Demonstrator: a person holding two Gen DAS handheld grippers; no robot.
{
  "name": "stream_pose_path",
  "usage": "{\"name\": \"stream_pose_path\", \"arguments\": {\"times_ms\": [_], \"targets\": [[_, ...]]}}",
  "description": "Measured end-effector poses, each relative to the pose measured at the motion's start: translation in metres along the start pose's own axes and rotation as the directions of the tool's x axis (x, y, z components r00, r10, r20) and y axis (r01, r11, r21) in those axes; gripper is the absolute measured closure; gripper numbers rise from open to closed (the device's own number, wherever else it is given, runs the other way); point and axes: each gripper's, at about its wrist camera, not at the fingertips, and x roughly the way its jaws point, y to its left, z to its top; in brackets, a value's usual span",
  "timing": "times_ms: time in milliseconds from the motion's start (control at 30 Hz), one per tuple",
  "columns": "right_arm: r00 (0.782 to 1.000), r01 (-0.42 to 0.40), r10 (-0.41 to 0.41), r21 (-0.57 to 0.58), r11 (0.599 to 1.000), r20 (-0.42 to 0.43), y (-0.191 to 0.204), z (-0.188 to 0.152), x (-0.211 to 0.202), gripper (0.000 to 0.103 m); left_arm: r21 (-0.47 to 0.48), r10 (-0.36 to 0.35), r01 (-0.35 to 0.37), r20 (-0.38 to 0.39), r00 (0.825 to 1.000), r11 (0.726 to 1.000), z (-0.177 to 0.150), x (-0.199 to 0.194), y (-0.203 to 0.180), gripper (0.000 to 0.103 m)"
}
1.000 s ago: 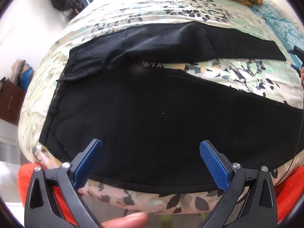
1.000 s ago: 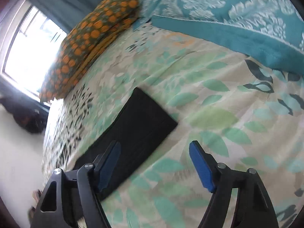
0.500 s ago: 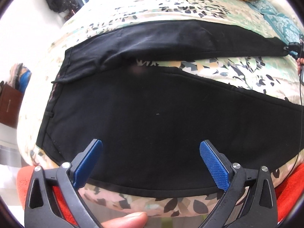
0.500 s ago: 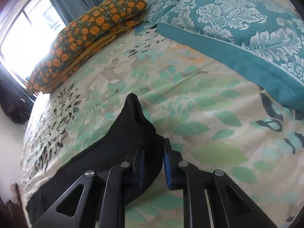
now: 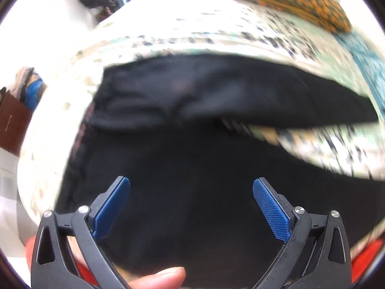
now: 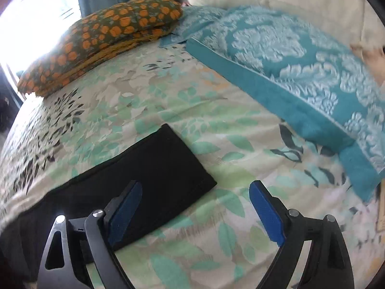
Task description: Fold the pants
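Black pants spread flat on leaf-print bedspread, both grippers wide and empty.
Left gripper over the seat area, view blurred; right gripper above the far leg's hem. Orange-print pillow and teal pillow beyond.

matt black cloth pants; printed cotton bedsheet; textured blue pads.
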Motion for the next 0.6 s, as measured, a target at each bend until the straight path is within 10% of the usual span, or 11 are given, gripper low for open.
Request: {"name": "stream_pose_path", "arguments": {"times_ms": [100, 267, 500, 600], "targets": [[0.989, -0.146, 0.144, -0.123, 0.982, -0.018, 0.051, -0.021, -0.034, 0.012, 0.005, 0.098, -0.098, 0.032, 0.995, 0.995, 0.047, 0.044, 0.021, 0.001], [0.911, -0.407, 0.358, -0.320, 0.855, -0.203, 0.186, -0.075, -0.053, 0.012, 0.174, 0.287, -0.288, 0.031, 0.957, 0.942, 0.077, 0.128, 0.006, 0.000], [0.841, -0.540, 0.429, -0.503, 0.675, -0.329, 0.350, -0.150, -0.062, 0.013, 0.052, 0.188, -0.192, 0.068, 0.980, 0.980, 0.078, 0.095, 0.027, 0.001], [0.832, -0.554, 0.429, -0.489, 0.674, -0.352, 0.375, -0.157, -0.053, 0.012, 0.171, 0.219, -0.225, 0.054, 0.974, 0.959, 0.054, 0.097, 0.024, 0.001]]}}
